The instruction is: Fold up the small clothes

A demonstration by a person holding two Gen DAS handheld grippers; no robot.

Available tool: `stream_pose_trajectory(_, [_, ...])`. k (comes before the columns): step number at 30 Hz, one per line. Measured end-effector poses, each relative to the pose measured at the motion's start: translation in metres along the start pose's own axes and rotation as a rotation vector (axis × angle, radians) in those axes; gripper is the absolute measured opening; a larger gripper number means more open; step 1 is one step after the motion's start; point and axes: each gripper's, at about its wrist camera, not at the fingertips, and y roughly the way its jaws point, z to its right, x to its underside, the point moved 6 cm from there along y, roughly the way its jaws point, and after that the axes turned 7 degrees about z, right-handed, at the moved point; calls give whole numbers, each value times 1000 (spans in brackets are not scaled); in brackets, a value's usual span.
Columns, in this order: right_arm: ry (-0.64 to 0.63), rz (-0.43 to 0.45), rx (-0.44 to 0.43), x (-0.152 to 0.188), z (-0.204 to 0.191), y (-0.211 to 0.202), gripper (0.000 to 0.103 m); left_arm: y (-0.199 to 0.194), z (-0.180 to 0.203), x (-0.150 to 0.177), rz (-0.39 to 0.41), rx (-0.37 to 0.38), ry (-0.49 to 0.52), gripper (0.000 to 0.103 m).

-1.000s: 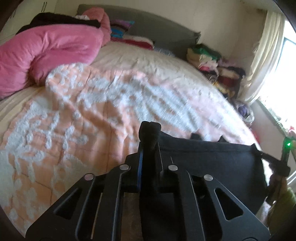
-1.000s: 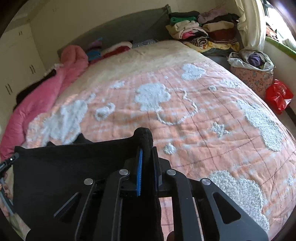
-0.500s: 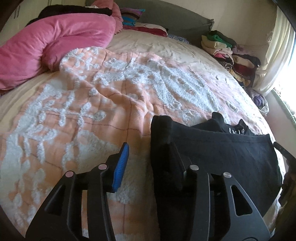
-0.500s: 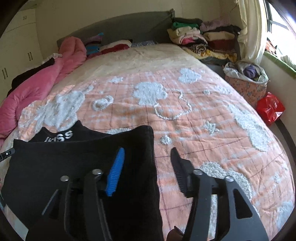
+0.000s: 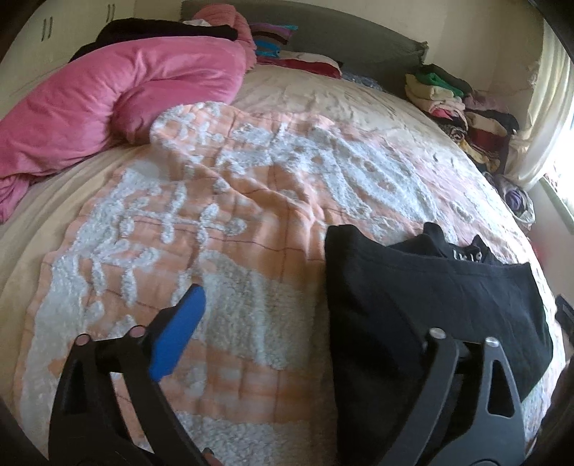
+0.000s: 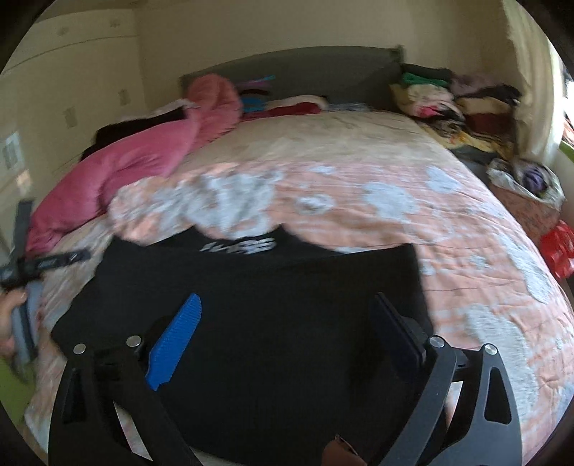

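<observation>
Both grippers (image 5: 297,322) (image 6: 287,322) just spread apart; only the blurred right view shows garment (image 6: 269,340) lettering, perhaps white.

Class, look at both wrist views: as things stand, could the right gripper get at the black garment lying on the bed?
Probably yes. The right gripper hangs right over the black garment, its jaws wide, having just opened, with nothing pinched. Nothing lies on the cloth, spread flat on the peach blanket, so a short dip should reach it.

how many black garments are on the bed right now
2. A black garment with white lettering lies flat on the peach blanket at the near edge; another black garment sits on the pink duvet by the headboard. Others may be hidden in the piles.
</observation>
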Motion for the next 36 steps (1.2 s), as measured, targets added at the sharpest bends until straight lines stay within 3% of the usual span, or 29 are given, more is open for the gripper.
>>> stream_pose_trajectory(9, [-190, -29, -154, 22, -97, -5, 96, 2, -8, 2, -19, -19, -10, 94])
stream_pose_trajectory(19, [-516, -55, -226, 63, -184, -6, 96, 7, 1, 2, -47, 12, -13, 94])
stream_pose_trajectory(25, [-685, -75, -194, 84, -226, 10, 96, 16, 17, 2, -79, 29, 19, 94])
stream_pose_trajectory(30, [-801, -31, -135, 91, -251, 26, 94, 29, 26, 7, -125, 34, 39, 94])
stream_pose_trajectory(32, [-807, -10, -111, 88, -254, 31, 73, 33, 27, 9, -142, 35, 41, 94])
stream_pose_trajectory(33, [-801, -15, -114, 88, -253, 33, 55, 34, 28, 10, -147, 31, 44, 94])
stream_pose_trajectory(36, [-761, 11, -119, 83, -250, 33, 27, 32, 32, 10, -147, 25, 54, 94])
